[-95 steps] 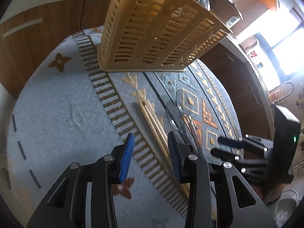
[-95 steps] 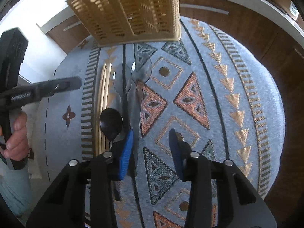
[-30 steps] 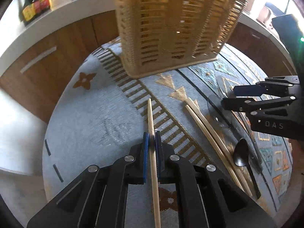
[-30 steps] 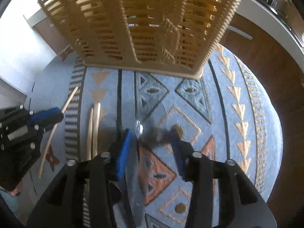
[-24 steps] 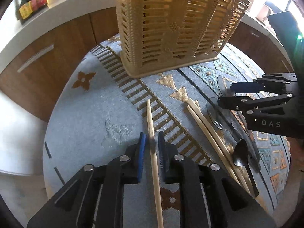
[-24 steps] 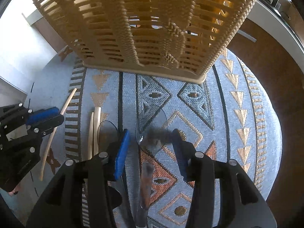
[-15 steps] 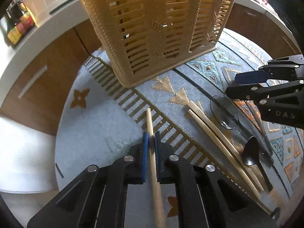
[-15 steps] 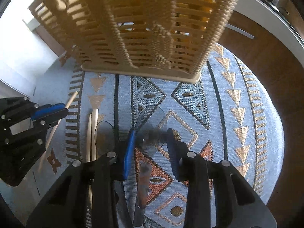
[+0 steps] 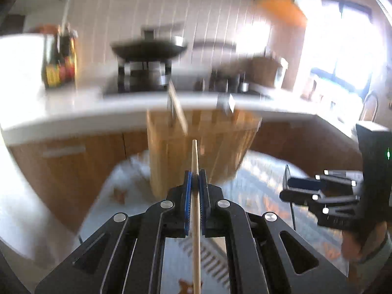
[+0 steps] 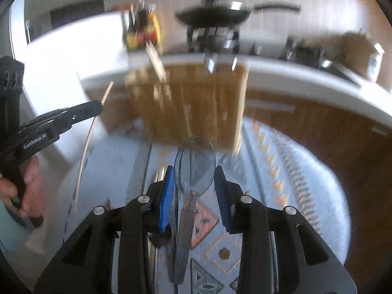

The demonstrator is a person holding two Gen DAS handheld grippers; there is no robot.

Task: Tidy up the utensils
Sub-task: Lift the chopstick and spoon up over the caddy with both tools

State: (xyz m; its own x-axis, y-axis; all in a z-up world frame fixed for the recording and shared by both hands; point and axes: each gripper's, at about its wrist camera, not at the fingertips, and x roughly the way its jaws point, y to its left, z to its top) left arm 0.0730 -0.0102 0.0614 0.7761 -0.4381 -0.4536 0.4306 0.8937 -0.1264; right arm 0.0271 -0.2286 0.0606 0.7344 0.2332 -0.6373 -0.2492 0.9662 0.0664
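My left gripper point(image 9: 195, 180) is shut on a wooden chopstick point(image 9: 195, 210) and holds it lifted, its tip pointing at the tan slatted utensil basket point(image 9: 203, 152). My right gripper point(image 10: 194, 183) is shut on a clear plastic spoon point(image 10: 194, 161), gripped at the sides of its bowl and held above the patterned mat point(image 10: 281, 171), in front of the basket point(image 10: 191, 103). The left gripper with its chopstick point(image 10: 84, 152) shows at the left of the right wrist view. The right gripper point(image 9: 318, 191) shows at the right of the left wrist view. Both views are motion-blurred.
The basket stands on the blue patterned mat point(image 9: 259, 171) and holds some utensils point(image 9: 177, 112). More utensils lie on the mat under my right gripper point(image 10: 156, 235). Behind are wooden cabinets, a white counter point(image 9: 73, 112), a pan on a stove point(image 9: 149, 49) and bottles point(image 9: 58, 63).
Both grippers have lifted off the mat and tilted up toward the basket. The left carries the chopstick up; the right has closed on the clear spoon and raised it.
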